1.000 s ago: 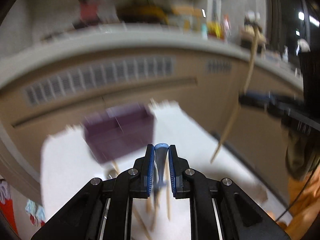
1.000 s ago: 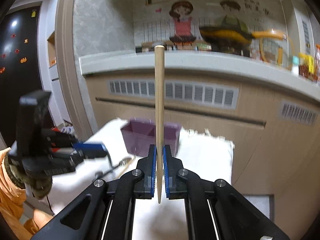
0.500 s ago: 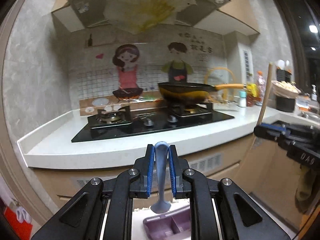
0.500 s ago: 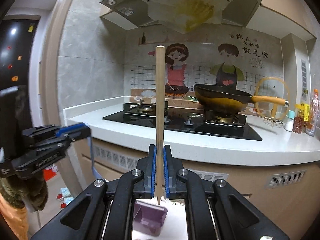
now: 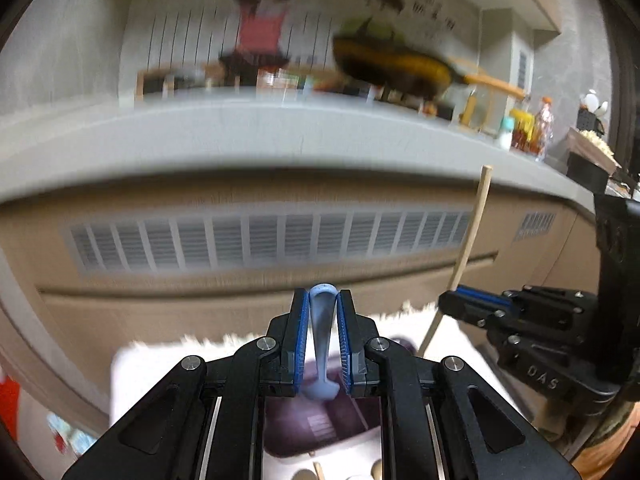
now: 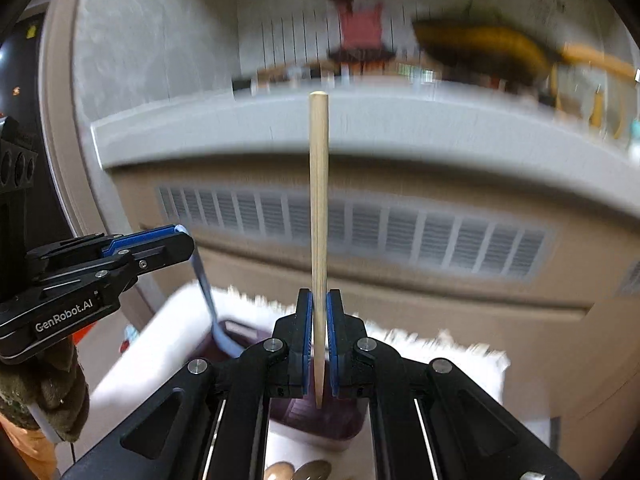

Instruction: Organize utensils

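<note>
My left gripper [image 5: 323, 300] is shut on a light blue spoon [image 5: 322, 344], handle up and bowl hanging down over the purple organizer box [image 5: 320, 428]. My right gripper [image 6: 319, 298] is shut on a wooden chopstick [image 6: 319, 208], held upright above the same purple box [image 6: 320, 420]. In the left wrist view the right gripper [image 5: 452, 300] holds the chopstick [image 5: 468, 248] to the right. In the right wrist view the left gripper [image 6: 176, 244] is at left with the spoon [image 6: 212, 308] dangling toward the box.
The box sits on a white furry cloth [image 5: 160, 368] over a low table. More wooden utensils [image 5: 316, 472] lie on the cloth near me. A kitchen counter [image 5: 280, 140] with vented cabinet fronts and a yellow pan [image 5: 392, 68] stands behind.
Both grippers have tilted back down from the raised stove view toward the table. The purple box is under both utensils again. Both grips are unchanged.
</note>
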`<action>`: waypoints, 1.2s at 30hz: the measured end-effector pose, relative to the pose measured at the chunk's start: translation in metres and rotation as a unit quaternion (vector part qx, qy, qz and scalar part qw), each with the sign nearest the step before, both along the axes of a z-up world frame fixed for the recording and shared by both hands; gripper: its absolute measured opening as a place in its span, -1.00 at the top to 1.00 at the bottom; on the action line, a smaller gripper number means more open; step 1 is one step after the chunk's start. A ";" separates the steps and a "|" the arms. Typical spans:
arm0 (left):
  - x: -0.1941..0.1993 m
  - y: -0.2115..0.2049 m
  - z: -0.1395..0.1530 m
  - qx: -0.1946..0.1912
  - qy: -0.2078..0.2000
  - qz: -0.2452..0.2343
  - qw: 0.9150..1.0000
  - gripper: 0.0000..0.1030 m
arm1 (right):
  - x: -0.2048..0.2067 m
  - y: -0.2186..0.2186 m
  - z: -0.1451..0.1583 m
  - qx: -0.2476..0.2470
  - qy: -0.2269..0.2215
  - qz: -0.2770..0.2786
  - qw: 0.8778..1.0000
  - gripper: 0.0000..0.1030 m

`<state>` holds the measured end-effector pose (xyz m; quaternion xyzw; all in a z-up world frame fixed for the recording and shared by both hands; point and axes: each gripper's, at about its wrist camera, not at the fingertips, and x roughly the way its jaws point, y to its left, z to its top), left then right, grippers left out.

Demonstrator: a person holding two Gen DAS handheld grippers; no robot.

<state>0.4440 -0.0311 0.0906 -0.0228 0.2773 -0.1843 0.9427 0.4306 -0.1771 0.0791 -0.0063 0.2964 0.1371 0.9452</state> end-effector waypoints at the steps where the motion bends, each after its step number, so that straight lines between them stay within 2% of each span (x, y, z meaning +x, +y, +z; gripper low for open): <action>1: 0.005 0.000 -0.013 -0.005 0.017 -0.002 1.000 0.71 | 0.005 0.000 -0.013 0.005 0.017 0.002 1.000 0.86; 4: 0.014 0.002 -0.045 -0.019 0.057 -0.007 0.998 0.71 | 0.016 -0.002 -0.047 0.015 0.056 0.005 0.998 0.86; 6: 0.017 0.002 -0.060 -0.026 0.077 -0.012 0.997 0.66 | 0.020 -0.004 -0.064 0.019 0.077 0.010 0.997 0.86; 7: 0.017 0.003 -0.065 -0.027 0.081 -0.011 0.996 0.57 | 0.020 -0.005 -0.071 0.021 0.085 0.011 0.996 0.83; 8: 0.014 0.004 -0.068 -0.031 0.081 -0.010 0.996 0.50 | 0.020 -0.006 -0.077 0.021 0.090 0.013 0.996 0.66; 9: 0.011 0.006 -0.070 -0.035 0.078 -0.008 0.996 0.34 | 0.018 -0.008 -0.079 0.019 0.091 0.012 0.996 0.42; 10: 0.006 0.008 -0.070 -0.041 0.072 -0.005 0.997 0.18 | 0.015 -0.010 -0.082 0.017 0.085 0.006 0.996 0.33; 11: -0.001 0.011 -0.069 -0.045 0.062 0.000 0.997 0.10 | 0.010 -0.011 -0.082 0.012 0.076 0.000 0.997 0.24; 13: -0.016 0.018 -0.066 -0.046 0.043 0.010 0.998 -0.11 | -0.001 -0.015 -0.081 0.004 0.059 -0.011 0.998 0.17; 16: -0.043 0.025 -0.064 -0.028 0.017 0.032 0.999 -0.39 | -0.019 -0.023 -0.077 -0.008 0.038 -0.026 0.999 -0.02; 18: -0.056 0.029 -0.068 -0.014 0.012 0.038 0.999 -0.50 | -0.034 -0.025 -0.078 -0.022 0.028 -0.035 0.999 -0.26; 22: -0.093 0.030 -0.094 0.021 0.029 0.029 0.999 -0.57 | -0.063 -0.022 -0.095 -0.055 0.036 -0.035 0.997 -0.32; 27: -0.128 0.030 -0.125 0.061 0.064 0.036 0.995 -0.60 | -0.087 -0.007 -0.125 -0.074 0.078 -0.014 0.994 -0.52; 31: -0.153 0.047 -0.141 0.064 0.080 0.085 0.991 -0.67 | -0.098 0.017 -0.145 -0.069 0.104 0.007 0.992 -0.51; 32: -0.158 0.051 -0.143 0.064 0.080 0.095 0.990 -0.68 | -0.098 0.024 -0.148 -0.069 0.110 0.009 0.991 -0.39; 33: -0.160 0.054 -0.144 0.064 0.081 0.101 0.990 -0.68 | -0.098 0.030 -0.151 -0.069 0.116 0.015 0.991 -0.09; 35: -0.165 0.062 -0.146 0.062 0.086 0.113 0.988 -0.68 | -0.093 0.045 -0.157 -0.071 0.139 0.033 0.987 0.26; 36: -0.167 0.066 -0.147 0.057 0.089 0.116 0.988 -0.68 | -0.090 0.050 -0.161 -0.071 0.147 0.032 0.986 0.29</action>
